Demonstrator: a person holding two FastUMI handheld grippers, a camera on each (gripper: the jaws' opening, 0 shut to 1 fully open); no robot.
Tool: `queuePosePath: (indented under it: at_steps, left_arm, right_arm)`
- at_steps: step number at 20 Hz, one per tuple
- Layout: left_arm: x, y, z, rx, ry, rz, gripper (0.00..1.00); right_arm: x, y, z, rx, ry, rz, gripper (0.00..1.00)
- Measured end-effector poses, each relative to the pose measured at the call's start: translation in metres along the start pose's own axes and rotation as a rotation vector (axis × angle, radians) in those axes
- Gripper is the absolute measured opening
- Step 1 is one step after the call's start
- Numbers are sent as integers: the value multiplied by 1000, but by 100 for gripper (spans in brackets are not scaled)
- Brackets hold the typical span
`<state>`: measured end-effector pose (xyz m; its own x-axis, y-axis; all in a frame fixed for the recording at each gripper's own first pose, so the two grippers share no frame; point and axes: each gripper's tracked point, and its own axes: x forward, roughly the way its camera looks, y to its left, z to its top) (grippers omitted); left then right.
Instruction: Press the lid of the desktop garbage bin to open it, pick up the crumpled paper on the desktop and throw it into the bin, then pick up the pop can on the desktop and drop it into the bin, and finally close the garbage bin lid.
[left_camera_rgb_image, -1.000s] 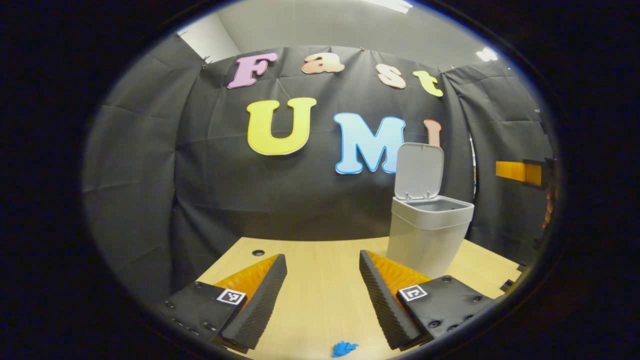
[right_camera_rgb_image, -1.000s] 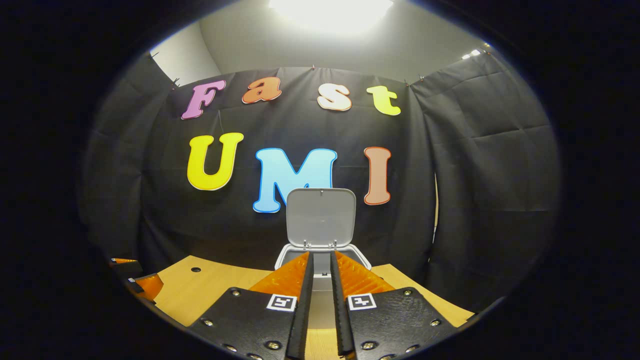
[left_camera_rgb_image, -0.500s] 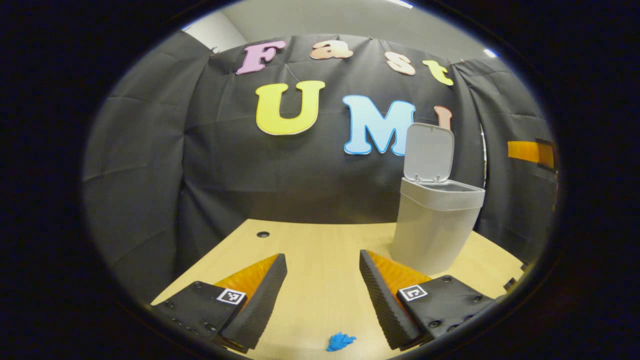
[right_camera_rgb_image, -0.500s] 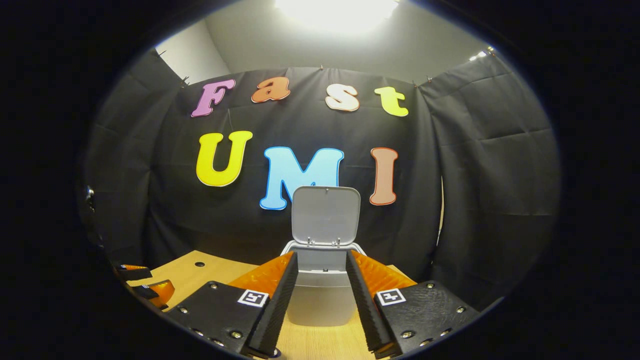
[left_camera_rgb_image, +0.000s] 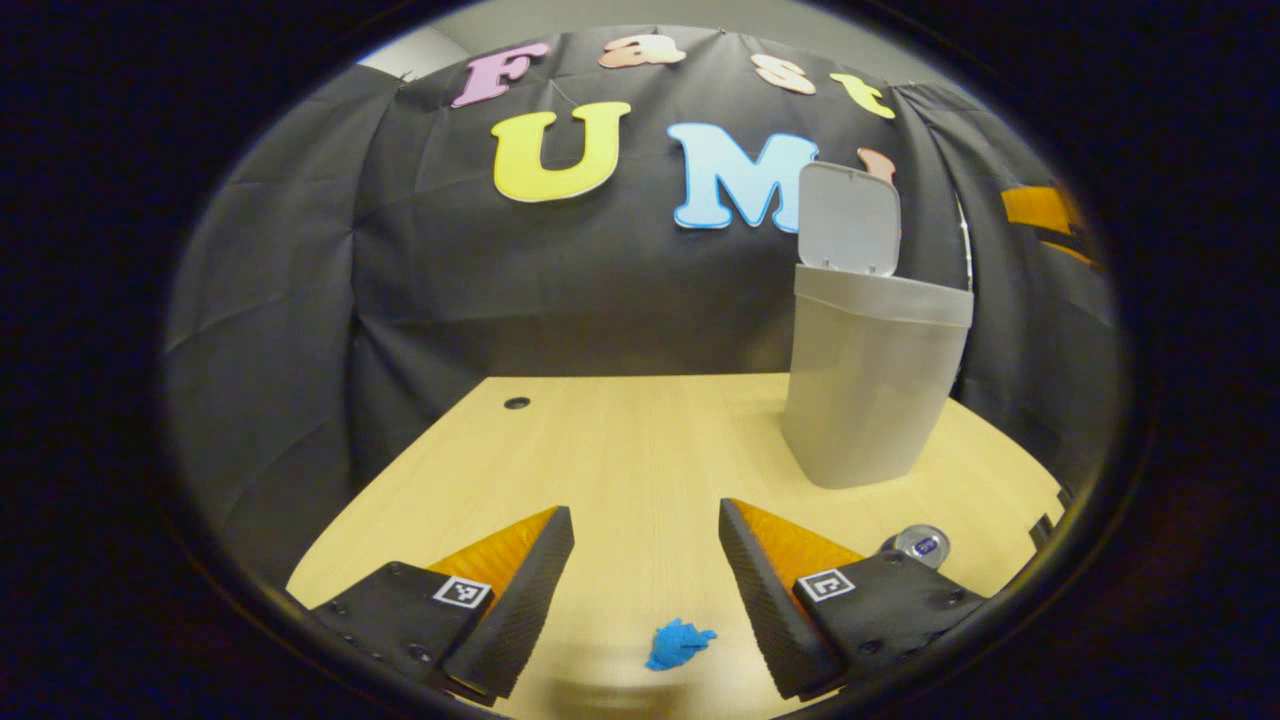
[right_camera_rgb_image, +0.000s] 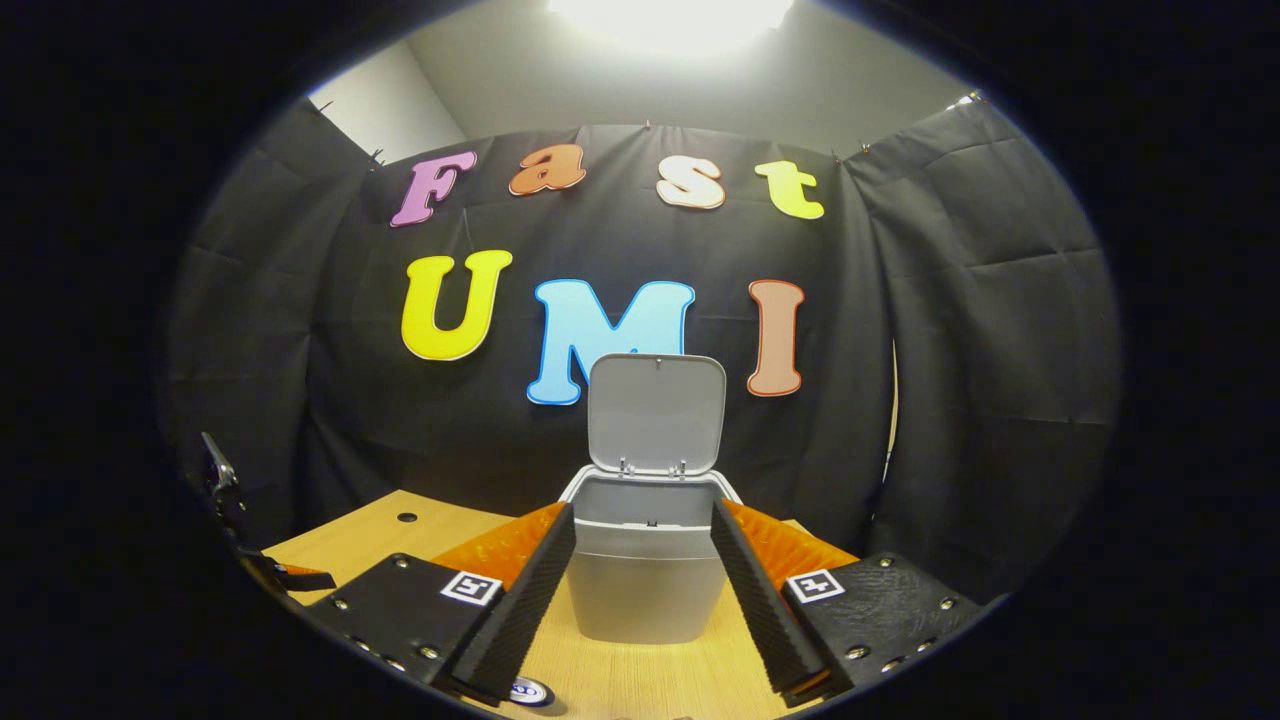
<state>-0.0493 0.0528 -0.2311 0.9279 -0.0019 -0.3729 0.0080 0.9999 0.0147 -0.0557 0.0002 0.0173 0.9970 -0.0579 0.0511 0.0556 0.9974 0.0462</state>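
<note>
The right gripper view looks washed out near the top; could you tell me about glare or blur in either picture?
Right gripper view: a ceiling light blows out to white at the top, yet the bin stays sharp. Left gripper view: even lighting, no glare, slight smear on the table by the blue paper.

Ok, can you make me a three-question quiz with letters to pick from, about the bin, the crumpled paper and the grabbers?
1. Where is the crumpled paper?
A. inside the bin
B. on the table between the left gripper fingers
C. on the lid

2. What colour is the crumpled paper?
A. blue
B. red
C. white

3. How is the bin lid?
A. shut
B. off, on the table
C. open, standing up

Answers:
1 B, it lies on the wood between the fingers.
2 A, it is bright blue.
3 C, it stands upright behind the bin opening.
</note>
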Motion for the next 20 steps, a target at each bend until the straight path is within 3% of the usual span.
queuePosePath:
  at_steps: [1, 4, 5, 7, 10, 16, 19, 20]
  left_arm:
    - [3, -3, -13, 7, 29, -4, 99]
    - [9, -13, -49, 14, 124, -23, 99]
    - [13, -16, -58, 14, 149, -30, 93]
    - [15, -18, -74, 30, 190, -23, 99]
    - [19, -22, -89, 31, 234, -33, 96]
    - [21, -22, -118, 2, 312, -42, 99]
    - [25, -24, -134, 16, 350, -59, 93]
    - [26, -25, -138, 21, 361, -64, 99]
  right_arm:
    - [0, 1, -3, 1, 6, 1, 95]
    - [-1, 5, -9, 7, 23, 15, 95]
    - [-2, 6, -12, 7, 33, 20, 95]
    - [-3, 7, -19, 5, 56, 32, 95]
    - [-5, 8, -22, -2, 73, 40, 95]
    - [-9, 7, -28, 11, 92, 37, 95]
    - [-11, 7, -32, 18, 101, 33, 95]
    - [-11, 7, -34, 21, 104, 30, 95]
